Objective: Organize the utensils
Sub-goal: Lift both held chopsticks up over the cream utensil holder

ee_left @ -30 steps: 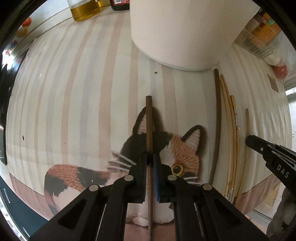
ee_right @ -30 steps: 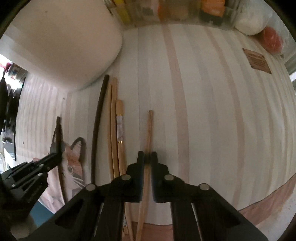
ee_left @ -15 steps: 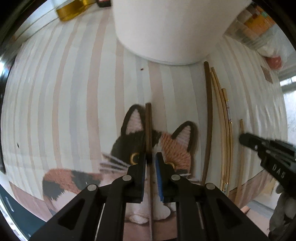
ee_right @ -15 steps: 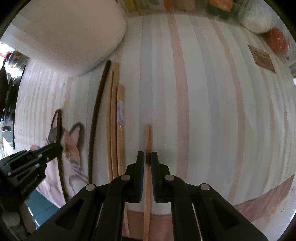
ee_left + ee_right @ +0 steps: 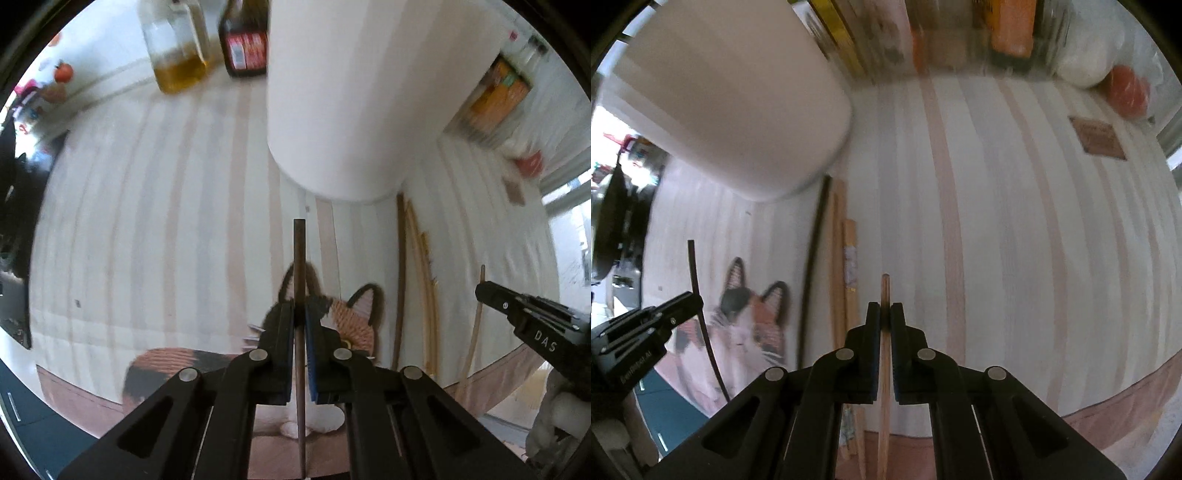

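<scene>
While both grippers carry a chopstick each, the step in hand looks like the lift-and-carry toward the white holder (image 5: 343, 99), which stands big and upright at the far side of the striped mat (image 5: 147, 221). Its rim is out of view, so the next move calls for raising both sticks above that unseen top and tipping them down into it. Open mat lies wide to the left of the holder and to the right of the row; bottles (image 5: 207, 40) crowd the far edge, and the mat's brown border runs close under the grippers.

Between the two grippers, the row of chopsticks (image 5: 836, 277) lies flat on the mat, its far ends just beside the holder's base.

Left gripper (image 5: 300, 325): jaws narrow, pinched on a dark chopstick (image 5: 299, 254) that points at the holder above the cat picture (image 5: 750, 325).

Right gripper (image 5: 885, 321): jaws narrow, clamped on a pale chopstick (image 5: 885, 291), near the row's right side.
</scene>
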Demonstrator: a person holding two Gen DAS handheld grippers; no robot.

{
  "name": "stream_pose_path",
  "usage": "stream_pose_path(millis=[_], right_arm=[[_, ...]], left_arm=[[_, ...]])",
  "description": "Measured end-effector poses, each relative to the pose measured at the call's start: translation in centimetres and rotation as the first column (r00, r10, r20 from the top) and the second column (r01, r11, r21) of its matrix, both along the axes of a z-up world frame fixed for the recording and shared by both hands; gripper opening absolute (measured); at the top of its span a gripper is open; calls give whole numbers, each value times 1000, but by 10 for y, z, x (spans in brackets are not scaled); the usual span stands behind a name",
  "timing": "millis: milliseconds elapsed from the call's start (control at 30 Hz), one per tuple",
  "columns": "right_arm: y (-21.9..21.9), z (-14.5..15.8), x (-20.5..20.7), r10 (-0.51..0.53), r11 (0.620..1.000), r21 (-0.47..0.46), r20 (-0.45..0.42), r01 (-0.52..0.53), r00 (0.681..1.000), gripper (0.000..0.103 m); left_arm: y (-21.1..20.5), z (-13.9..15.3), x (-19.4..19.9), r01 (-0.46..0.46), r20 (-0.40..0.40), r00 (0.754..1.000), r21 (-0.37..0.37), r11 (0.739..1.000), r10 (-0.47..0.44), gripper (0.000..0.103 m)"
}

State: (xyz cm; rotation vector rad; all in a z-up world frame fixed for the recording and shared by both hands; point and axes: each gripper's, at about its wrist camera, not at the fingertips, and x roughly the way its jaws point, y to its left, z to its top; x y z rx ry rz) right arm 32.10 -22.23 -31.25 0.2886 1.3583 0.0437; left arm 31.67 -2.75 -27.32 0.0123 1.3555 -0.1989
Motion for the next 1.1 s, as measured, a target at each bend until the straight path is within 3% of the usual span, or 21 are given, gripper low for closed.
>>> stream_pose_path(millis=[167,367,767,1100], right_arm=[[-8,36,-6,7,1000,21,90,-9,996,5],[-3,58,-7,25,999,25,192,-30,981,5],[13,102,-5,42,998,28,328,-54,944,5],[11,160,5,36,998,37,456,-59,889,5]], left_arm=[[5,46,-10,16,109,994,1,1000,-16,3],[6,78,-14,32,203,979,3,999,-32,3],[4,110,-20,47,284,958,-22,999,-39,3],[7,161,-20,57,376,926,-68,996,-27,3]])
